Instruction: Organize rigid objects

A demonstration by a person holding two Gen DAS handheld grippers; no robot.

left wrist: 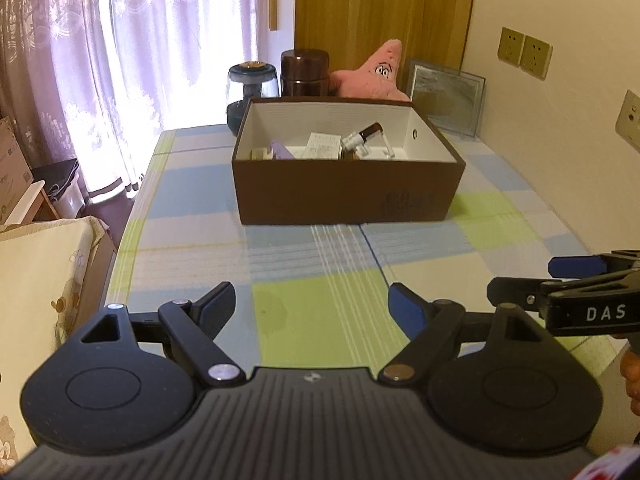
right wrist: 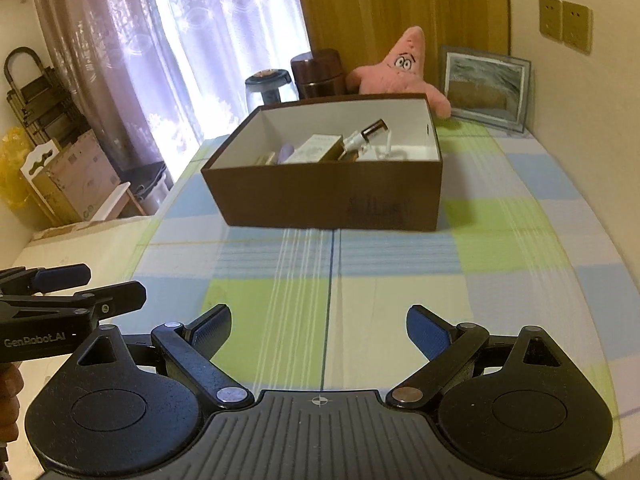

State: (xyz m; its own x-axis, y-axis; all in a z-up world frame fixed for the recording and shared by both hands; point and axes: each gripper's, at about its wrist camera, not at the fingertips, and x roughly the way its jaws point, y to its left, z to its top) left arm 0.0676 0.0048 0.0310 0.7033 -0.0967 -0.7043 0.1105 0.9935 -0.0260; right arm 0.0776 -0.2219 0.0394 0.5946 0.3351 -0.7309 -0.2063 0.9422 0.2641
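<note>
Above tablecloth: both grippers wide, empty

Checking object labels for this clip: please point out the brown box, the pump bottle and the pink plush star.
brown box (left wrist: 344,196), left wrist view, front wall.
pump bottle (right wrist: 366,133), right wrist view, neck.
pink plush star (right wrist: 394,74), right wrist view, body.
</note>
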